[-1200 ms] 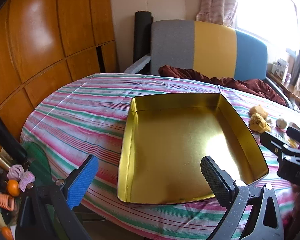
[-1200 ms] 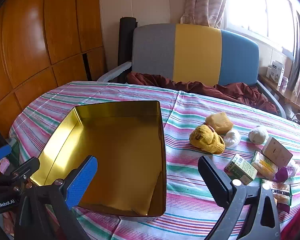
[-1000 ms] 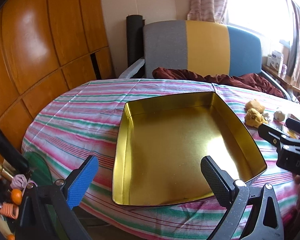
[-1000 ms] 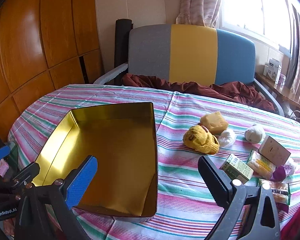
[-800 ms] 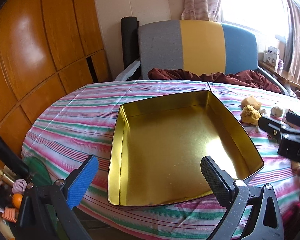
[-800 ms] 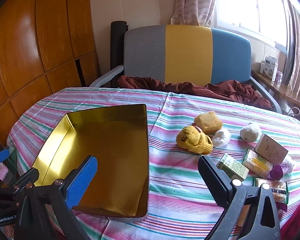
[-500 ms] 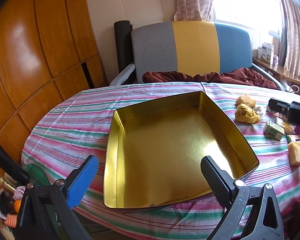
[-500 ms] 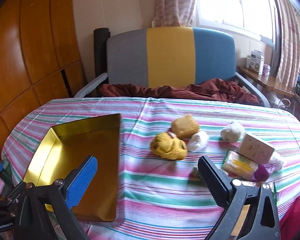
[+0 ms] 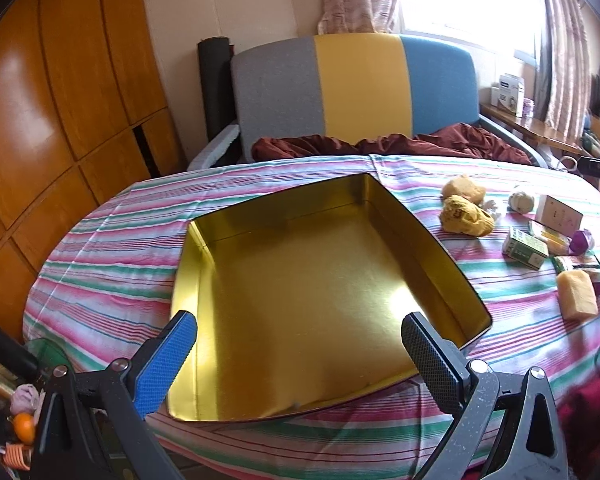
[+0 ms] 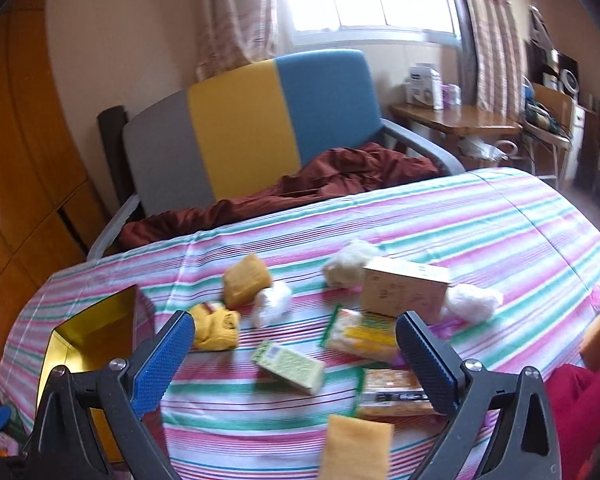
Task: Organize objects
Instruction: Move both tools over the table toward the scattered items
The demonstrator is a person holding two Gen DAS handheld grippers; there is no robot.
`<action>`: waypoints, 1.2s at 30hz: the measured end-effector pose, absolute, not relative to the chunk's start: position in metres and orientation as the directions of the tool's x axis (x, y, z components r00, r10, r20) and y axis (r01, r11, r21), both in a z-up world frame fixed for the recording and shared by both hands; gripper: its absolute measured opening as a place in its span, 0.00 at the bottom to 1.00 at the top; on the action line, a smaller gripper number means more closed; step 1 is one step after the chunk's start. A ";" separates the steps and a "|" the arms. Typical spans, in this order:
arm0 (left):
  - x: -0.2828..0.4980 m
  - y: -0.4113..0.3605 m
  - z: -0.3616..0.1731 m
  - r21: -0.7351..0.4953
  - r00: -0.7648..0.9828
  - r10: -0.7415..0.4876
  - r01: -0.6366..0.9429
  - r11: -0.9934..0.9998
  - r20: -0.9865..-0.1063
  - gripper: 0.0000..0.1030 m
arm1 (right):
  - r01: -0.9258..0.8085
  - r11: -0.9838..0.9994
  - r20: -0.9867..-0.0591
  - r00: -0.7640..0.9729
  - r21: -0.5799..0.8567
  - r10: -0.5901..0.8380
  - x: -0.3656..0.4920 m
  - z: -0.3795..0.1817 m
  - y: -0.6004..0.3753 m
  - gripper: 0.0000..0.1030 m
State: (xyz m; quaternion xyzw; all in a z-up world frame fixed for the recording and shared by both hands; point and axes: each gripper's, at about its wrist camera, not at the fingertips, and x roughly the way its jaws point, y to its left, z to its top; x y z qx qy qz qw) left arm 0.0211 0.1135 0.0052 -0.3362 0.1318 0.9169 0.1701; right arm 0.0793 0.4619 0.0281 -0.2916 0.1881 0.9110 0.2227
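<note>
The left gripper [image 9: 298, 342] hung over the near edge of the gold tin [image 9: 308, 280], its two fingers spread wide with nothing between them. The tin sat empty on the striped tablecloth [image 9: 112, 248], toward the left side of the table. The right gripper [image 10: 292, 344] hovered above the clutter on the right side, its fingers likewise parted and holding nothing. Under it lay a green carton [image 10: 289, 366], with a yellow snack packet [image 10: 360, 334] just beside it and a wrapped biscuit pack [image 10: 394, 394] nearer the camera. A tan box [image 10: 404, 290] stood behind the packet, with white fluffy lumps [image 10: 472, 302] around it. A crumpled yellow cloth [image 10: 216, 326] lay near the blue finger, and an orange sponge [image 10: 246, 280] rested just behind it. Another yellow sponge [image 10: 356, 446] sat at the near table edge. All of these things lay outside the tin. A grey, yellow and blue chair [image 9: 356, 88] stood behind the table with a dark red cloth [image 9: 380, 146] bunched on its seat.
</note>
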 end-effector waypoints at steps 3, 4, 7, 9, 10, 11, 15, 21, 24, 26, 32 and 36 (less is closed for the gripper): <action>0.021 0.118 0.003 0.071 -0.674 0.296 -0.460 -0.885 -0.677 1.00 | -0.565 -0.787 -0.626 -0.713 0.249 0.315 0.094 0.025 0.492 0.99; 0.019 0.120 0.003 0.042 -0.657 0.322 -0.476 -0.879 -0.682 1.00 | -0.584 -0.763 -0.632 -0.709 0.278 0.313 0.099 0.022 0.506 0.99; 0.016 0.128 0.002 -0.016 -0.613 0.377 -0.510 -0.860 -0.694 1.00 | -0.617 -0.705 -0.629 -0.712 0.350 0.312 0.113 0.013 0.538 0.99; 0.016 0.137 0.003 -0.011 -0.607 0.386 -0.528 -0.849 -0.695 1.00 | -0.633 -0.669 -0.628 -0.714 0.389 0.310 0.120 0.005 0.551 0.99; 0.017 0.141 0.003 -0.007 -0.604 0.391 -0.539 -0.843 -0.694 1.00 | -0.640 -0.648 -0.628 -0.715 0.412 0.307 0.125 0.000 0.558 0.99; 0.016 0.147 0.004 -0.007 -0.595 0.401 -0.554 -0.833 -0.697 1.00 | -0.645 -0.634 -0.627 -0.716 0.427 0.306 0.128 -0.005 0.563 0.99; 0.012 0.172 0.007 -0.020 -0.549 0.439 -0.609 -0.793 -0.711 1.00 | -0.628 -0.596 -0.608 -0.745 0.501 0.274 0.135 -0.012 0.571 0.99; -0.003 0.218 0.012 0.010 -0.520 0.452 -0.664 -0.748 -0.724 1.00 | -0.605 -0.637 -0.602 -0.753 0.477 0.265 0.129 -0.009 0.562 0.99; -0.015 0.246 0.012 0.021 -0.496 0.453 -0.691 -0.723 -0.741 1.00 | -0.601 -0.630 -0.599 -0.759 0.492 0.256 0.130 -0.010 0.563 1.00; -0.024 0.265 0.011 0.041 -0.486 0.441 -0.706 -0.707 -0.754 1.00 | -0.598 -0.620 -0.597 -0.764 0.508 0.247 0.131 -0.011 0.566 1.00; -0.056 0.325 -0.005 0.055 -0.449 0.397 -0.715 -0.697 -0.800 1.00 | -0.583 -0.614 -0.589 -0.775 0.531 0.227 0.132 -0.012 0.567 1.00; -0.078 0.353 -0.022 0.051 -0.433 0.359 -0.693 -0.719 -0.827 1.00 | -0.572 -0.625 -0.589 -0.780 0.532 0.212 0.130 -0.012 0.566 1.00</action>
